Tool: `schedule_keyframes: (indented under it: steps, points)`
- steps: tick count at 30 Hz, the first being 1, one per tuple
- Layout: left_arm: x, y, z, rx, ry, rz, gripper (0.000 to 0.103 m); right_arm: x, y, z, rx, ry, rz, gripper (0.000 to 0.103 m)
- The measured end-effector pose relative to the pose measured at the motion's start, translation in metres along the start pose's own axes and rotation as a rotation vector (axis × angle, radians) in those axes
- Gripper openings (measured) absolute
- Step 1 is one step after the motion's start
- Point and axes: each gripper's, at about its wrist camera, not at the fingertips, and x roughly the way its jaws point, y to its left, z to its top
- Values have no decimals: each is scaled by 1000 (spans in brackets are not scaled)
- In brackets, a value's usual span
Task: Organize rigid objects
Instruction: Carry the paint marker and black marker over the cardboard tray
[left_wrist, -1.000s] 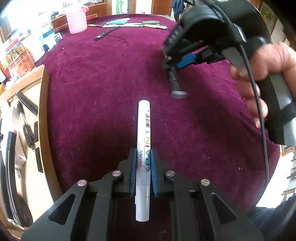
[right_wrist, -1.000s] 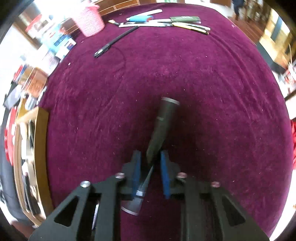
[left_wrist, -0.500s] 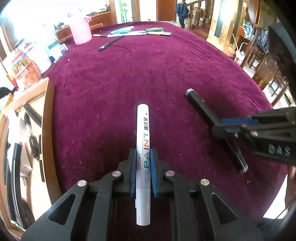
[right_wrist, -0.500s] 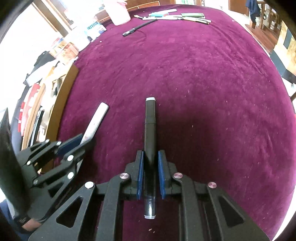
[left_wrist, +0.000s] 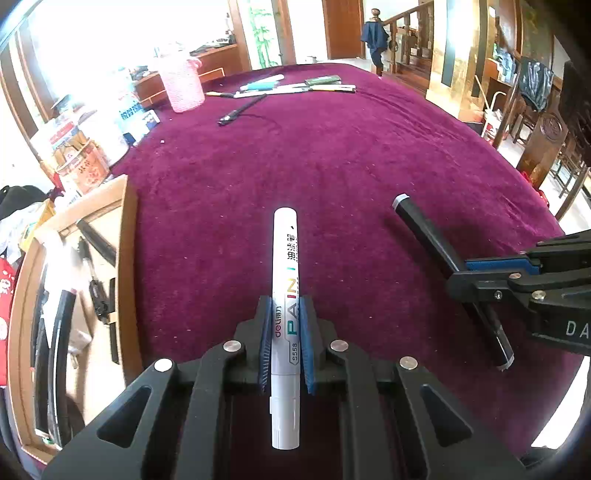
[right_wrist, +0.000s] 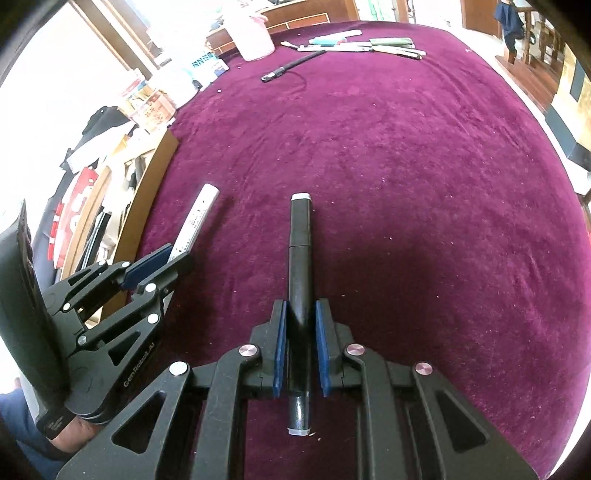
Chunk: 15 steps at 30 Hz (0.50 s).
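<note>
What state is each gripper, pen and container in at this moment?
left gripper: shut on white paint marker.
white paint marker: capped, held above cloth.
right gripper: shut on black pen.
black pen: capped, held.
pink basket: upright.
black stylus: lying flat.

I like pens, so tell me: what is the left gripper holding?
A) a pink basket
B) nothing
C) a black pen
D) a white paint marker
D: the left gripper is shut on the white paint marker with "PAINT" printed on it, while the black pen sits in the right gripper.
</note>
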Motion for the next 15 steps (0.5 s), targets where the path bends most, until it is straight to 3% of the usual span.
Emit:
schedule_keyframes:
  steps: [15]
  points:
    - [-17,13,3,-8,-59,51,12,-1,22,10,-44,-13,13,14]
